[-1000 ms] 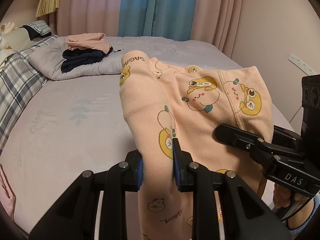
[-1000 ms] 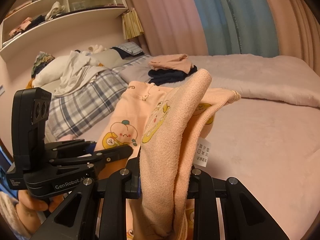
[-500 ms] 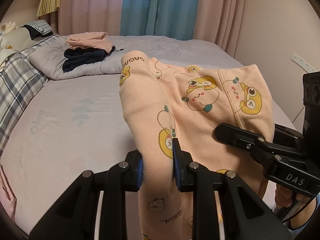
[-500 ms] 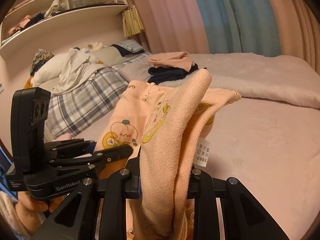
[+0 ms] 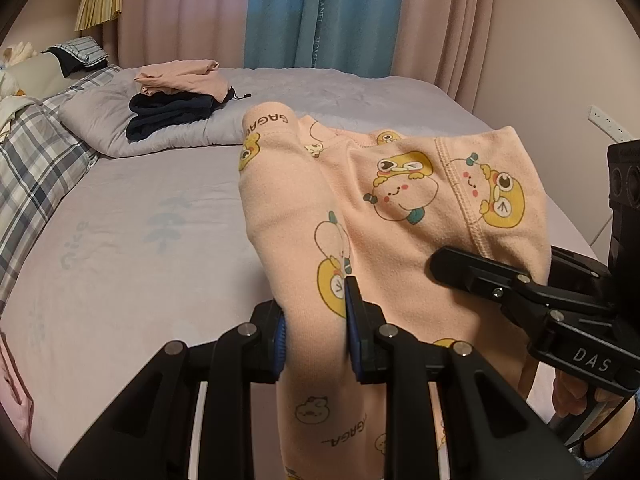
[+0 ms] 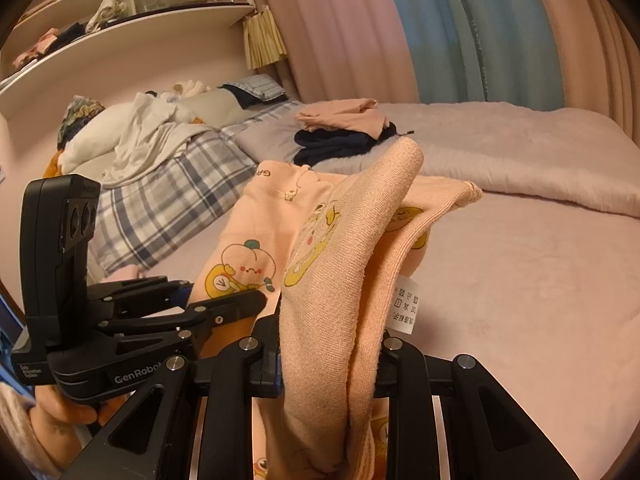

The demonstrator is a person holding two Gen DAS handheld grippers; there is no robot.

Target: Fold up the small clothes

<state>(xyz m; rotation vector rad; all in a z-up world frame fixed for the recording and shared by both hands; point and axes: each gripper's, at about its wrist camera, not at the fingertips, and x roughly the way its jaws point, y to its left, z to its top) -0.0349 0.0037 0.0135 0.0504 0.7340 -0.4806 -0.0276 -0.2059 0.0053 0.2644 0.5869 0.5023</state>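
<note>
A small peach garment with cartoon prints hangs in the air between both grippers, above the bed. My left gripper is shut on a bunched fold of it at its left side. My right gripper is shut on the other side, where a thick fold and a white care label stick up. In the left wrist view the right gripper reaches in from the right under the cloth. In the right wrist view the left gripper sits at lower left.
A bed with a lilac sheet lies below. A stack of folded clothes, peach over navy, rests on a grey pillow at the back. A plaid blanket and loose white laundry lie at the head. Shelves hang above.
Both grippers keep their hold on the garment. The views tilt slightly down and the bed seems a little lower; the cloth keeps its shape.
</note>
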